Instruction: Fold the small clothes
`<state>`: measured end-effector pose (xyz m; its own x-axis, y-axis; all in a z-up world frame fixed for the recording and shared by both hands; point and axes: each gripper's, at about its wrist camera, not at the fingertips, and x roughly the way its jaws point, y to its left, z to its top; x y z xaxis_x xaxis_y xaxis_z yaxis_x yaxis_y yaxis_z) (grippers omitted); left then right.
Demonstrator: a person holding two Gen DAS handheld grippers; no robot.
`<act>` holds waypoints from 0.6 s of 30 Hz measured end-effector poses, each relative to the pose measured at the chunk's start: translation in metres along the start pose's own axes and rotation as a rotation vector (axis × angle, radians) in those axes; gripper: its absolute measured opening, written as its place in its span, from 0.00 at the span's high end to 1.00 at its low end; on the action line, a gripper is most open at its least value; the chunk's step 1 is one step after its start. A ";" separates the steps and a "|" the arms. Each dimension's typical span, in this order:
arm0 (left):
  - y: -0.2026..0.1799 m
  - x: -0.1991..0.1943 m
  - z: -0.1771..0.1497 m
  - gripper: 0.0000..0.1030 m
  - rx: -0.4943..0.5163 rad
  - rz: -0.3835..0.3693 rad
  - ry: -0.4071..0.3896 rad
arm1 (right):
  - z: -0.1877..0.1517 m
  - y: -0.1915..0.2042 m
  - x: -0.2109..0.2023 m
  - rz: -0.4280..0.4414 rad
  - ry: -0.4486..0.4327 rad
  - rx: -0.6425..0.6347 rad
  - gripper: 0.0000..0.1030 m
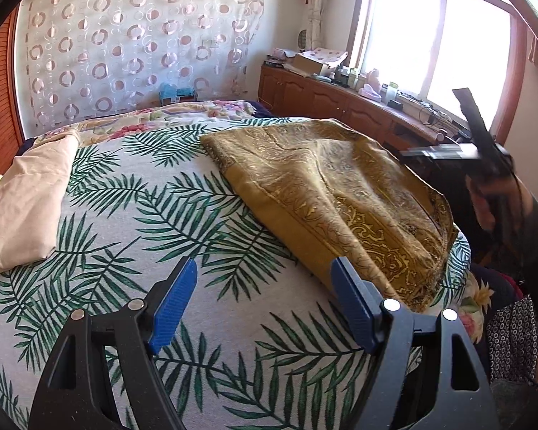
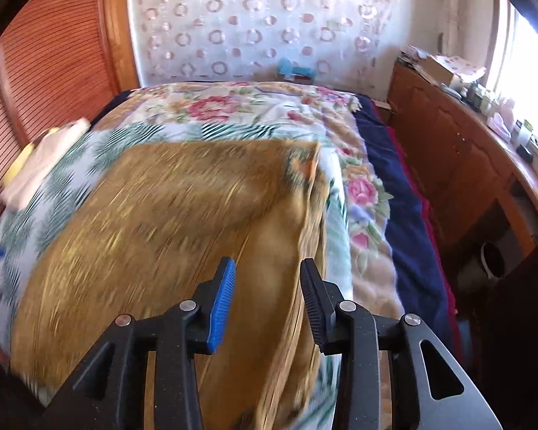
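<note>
Garment: gold patterned cloth (image 1: pixel 340 193) is lying part-folded on the bed (image 1: pixel 125 215), still rumpled.
Left hand-held gripper (image 1: pixel 265 279): hovering wide, empty.
Right hand-held gripper (image 2: pixel 267 279): hovering half-open, gripping nothing.
Remaining: further folds, judging by the creases.

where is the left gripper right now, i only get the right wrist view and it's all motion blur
observer: the left gripper is over the palm-leaf bedspread, jaws wide, nothing between them
operator: is it touching the gold cloth
observer: one finger, the one on the right of the left wrist picture, is at the near edge of the gold patterned cloth; i cannot tell if they touch
operator: any other clothes on the bed
observer: a cream cloth lies at the left edge of the bedspread and looks folded
</note>
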<state>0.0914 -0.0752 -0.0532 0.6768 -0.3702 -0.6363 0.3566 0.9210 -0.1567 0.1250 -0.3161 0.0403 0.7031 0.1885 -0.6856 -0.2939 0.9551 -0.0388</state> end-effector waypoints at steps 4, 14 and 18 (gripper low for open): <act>-0.009 0.004 0.002 0.24 0.008 -0.010 0.006 | -0.042 0.004 -0.023 0.008 -0.005 -0.008 0.62; -0.029 0.010 0.005 0.24 0.048 -0.017 0.019 | -0.081 0.004 -0.048 0.018 -0.006 0.063 0.67; -0.033 0.010 0.004 0.24 0.060 -0.016 0.025 | -0.084 0.012 -0.059 0.049 -0.042 0.045 0.95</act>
<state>0.0886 -0.1099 -0.0512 0.6545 -0.3811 -0.6529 0.4056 0.9058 -0.1221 0.0260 -0.3349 0.0190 0.7156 0.2436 -0.6546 -0.2999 0.9536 0.0271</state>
